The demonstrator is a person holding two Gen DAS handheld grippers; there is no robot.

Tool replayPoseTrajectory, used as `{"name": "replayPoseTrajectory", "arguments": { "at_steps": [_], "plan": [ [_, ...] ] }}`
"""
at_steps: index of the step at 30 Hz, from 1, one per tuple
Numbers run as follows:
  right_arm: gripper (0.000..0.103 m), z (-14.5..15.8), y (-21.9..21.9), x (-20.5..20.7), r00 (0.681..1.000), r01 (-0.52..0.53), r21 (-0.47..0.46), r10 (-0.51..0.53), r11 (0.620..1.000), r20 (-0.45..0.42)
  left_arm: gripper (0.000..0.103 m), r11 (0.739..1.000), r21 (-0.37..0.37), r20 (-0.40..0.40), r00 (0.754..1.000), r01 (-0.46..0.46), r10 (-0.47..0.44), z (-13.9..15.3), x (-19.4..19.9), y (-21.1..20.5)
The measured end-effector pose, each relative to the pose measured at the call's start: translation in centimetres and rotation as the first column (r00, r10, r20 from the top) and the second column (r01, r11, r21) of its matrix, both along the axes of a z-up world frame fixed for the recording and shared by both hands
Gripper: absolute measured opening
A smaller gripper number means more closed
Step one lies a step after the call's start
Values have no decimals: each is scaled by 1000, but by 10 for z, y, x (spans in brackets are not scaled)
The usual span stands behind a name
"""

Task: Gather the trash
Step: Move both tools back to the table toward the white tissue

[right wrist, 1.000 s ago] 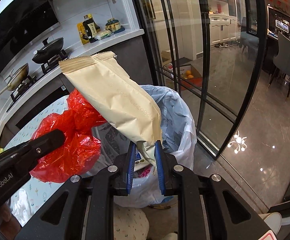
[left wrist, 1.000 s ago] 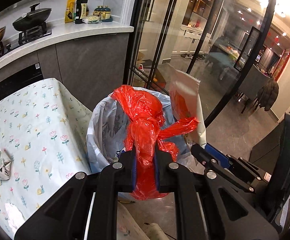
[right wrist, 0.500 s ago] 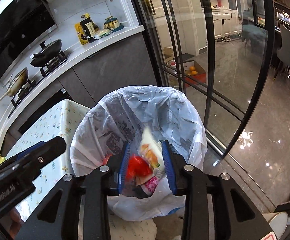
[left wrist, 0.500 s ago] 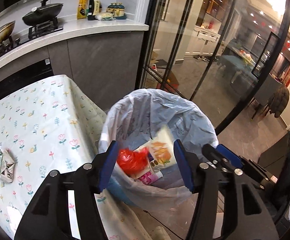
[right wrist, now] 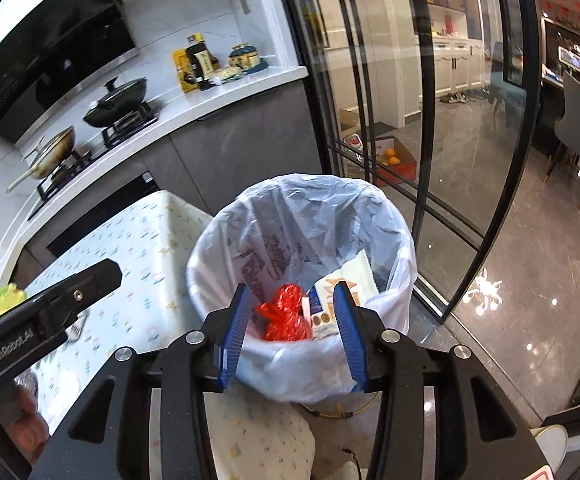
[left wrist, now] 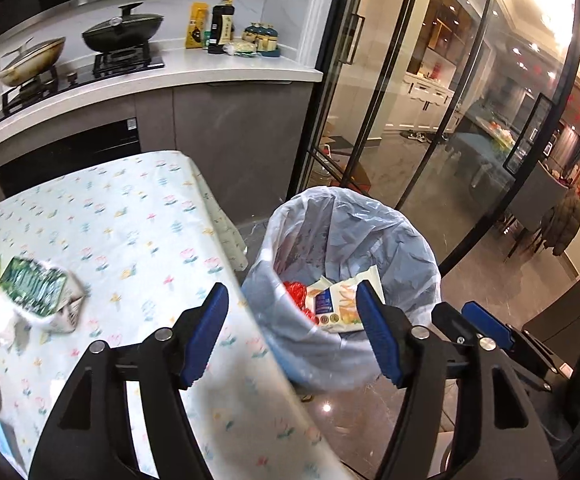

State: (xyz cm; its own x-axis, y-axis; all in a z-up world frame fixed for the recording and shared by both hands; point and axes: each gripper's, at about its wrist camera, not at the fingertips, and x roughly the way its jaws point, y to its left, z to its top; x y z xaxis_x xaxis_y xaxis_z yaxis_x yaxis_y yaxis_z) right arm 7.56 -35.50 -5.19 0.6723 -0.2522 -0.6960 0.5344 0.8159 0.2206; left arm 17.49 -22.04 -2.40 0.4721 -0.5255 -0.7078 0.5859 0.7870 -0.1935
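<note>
Left wrist: the left gripper (left wrist: 290,334), clamped on the red bag (left wrist: 296,294) a second ago, is empty, jaws opening; the bag lies below in the bin (left wrist: 422,256). Right wrist: the right gripper (right wrist: 292,330), emptied of its beige packet (right wrist: 348,286), is also opening; the packet leans in the bin beside the bag, long axis tilted up-right.

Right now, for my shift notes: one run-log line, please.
left gripper: opening, empty | right gripper: opening, empty | red bag, snack packet: in bin
</note>
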Motion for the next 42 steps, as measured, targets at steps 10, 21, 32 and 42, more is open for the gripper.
{"name": "replayPoseTrajectory", "arguments": {
  "at_steps": [10, 21, 32, 42],
  "plan": [
    [49, 13, 63, -32, 998, -57, 7, 57, 998, -2, 69, 998, -8, 17, 998, -59, 59, 9, -30, 70],
    [50, 16, 135, -50, 989, -148, 0, 148, 989, -15, 72, 990, -14, 22, 990, -141, 141, 11, -53, 149],
    [50, 7, 205, -39, 959, -281, -1, 280, 960, -49, 81, 965, -22, 11, 965, -262, 262, 7, -58, 232],
    [65, -19, 260, -13, 924, -374, 38, 376, 927, -69, 86, 908, 5, -40, 907, -420, 419, -19, -45, 315]
  ]
}}
